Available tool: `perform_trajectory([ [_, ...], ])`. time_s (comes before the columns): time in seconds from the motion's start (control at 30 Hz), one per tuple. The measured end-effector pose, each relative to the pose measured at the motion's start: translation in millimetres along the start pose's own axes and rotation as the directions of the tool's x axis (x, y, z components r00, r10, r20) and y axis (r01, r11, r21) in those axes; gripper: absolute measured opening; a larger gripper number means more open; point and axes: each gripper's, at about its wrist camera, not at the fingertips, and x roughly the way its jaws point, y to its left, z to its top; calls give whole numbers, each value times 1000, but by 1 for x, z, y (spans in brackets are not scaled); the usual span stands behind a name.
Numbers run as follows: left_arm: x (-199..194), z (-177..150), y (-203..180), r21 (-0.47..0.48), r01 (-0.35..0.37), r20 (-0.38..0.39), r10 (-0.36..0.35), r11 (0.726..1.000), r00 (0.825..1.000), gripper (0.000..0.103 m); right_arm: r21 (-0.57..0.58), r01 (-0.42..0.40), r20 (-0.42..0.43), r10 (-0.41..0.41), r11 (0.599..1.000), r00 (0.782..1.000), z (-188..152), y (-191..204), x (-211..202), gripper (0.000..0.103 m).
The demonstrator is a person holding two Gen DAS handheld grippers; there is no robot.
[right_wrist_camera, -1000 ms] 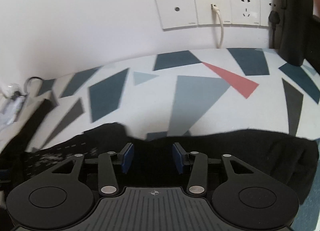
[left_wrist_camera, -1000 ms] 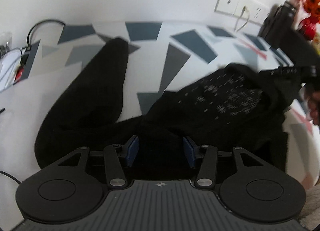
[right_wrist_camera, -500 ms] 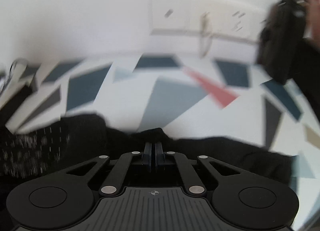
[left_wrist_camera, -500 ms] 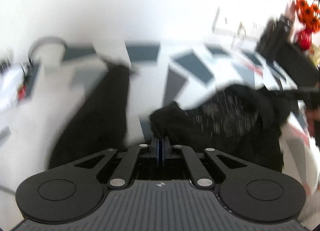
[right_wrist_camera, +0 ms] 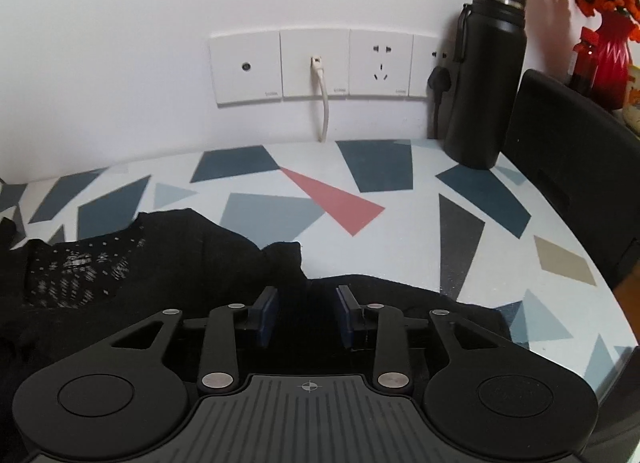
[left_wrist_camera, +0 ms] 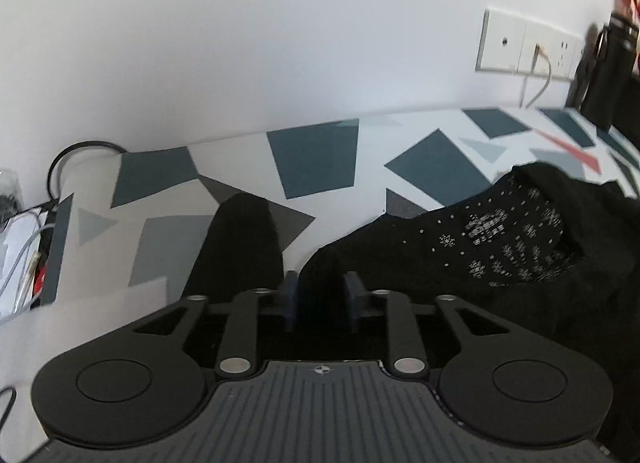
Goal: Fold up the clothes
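Observation:
A black garment with small white speckled print (left_wrist_camera: pixel 492 239) lies bunched on the patterned table; one black sleeve (left_wrist_camera: pixel 240 247) stretches away on the left. It also shows in the right wrist view (right_wrist_camera: pixel 160 263). My left gripper (left_wrist_camera: pixel 322 295) is open, its blue pads either side of a raised fold of the black cloth. My right gripper (right_wrist_camera: pixel 306 315) is open over the garment's near edge, with black cloth between and below its pads.
The table top (right_wrist_camera: pixel 332 199) has grey, blue and red shapes. A black flask (right_wrist_camera: pixel 486 75) and a black chair back (right_wrist_camera: pixel 568 167) stand at the right. Wall sockets (right_wrist_camera: pixel 316 63) with a white cable are behind. Cables (left_wrist_camera: pixel 24 235) lie at the far left.
Both grippers were open, shut on the garment half a second ago, and are open again now. The cloth has been pulled up toward the wall and lies more bunched.

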Motion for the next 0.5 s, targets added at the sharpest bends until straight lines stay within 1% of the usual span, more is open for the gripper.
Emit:
perform_trajectory([
  [0.07, -14, -8, 1, -1, 26, 0, -26, 1000, 1000, 40, 10, -53, -17, 53, 999, 998, -3, -1, -7, 30],
  [0.1, -21, -13, 3, 2, 44, -4, -44, 999, 999, 44, 16, -79, -26, 80, 997, 996, -5, -2, -10, 30],
  [0.13, -27, -19, 4, 1, 58, -16, -58, 998, 998, 53, 18, -103, -35, 104, 994, 994, -7, -2, -13, 30],
  [0.2, -32, -30, 5, 1, 73, -45, -73, 997, 996, 63, -13, -128, -65, 127, 992, 990, -15, 4, -18, 32],
  [0.27, -32, -42, 3, 9, 71, -74, -70, 997, 995, 65, -31, -134, -90, 131, 990, 987, -23, 11, -16, 32],
  [0.33, -33, -54, 2, 17, 69, -103, -67, 997, 992, 65, -21, -135, -110, 131, 991, 985, -27, 15, -13, 32],
  [0.43, -34, -63, 0, 24, 58, -99, -55, 998, 994, 66, -24, -155, -114, 151, 988, 982, -31, 26, -14, 32],
  [0.5, -33, -65, -1, 27, 56, -88, -53, 998, 995, 65, -53, -173, -112, 166, 984, 980, -30, 34, -14, 32],
])
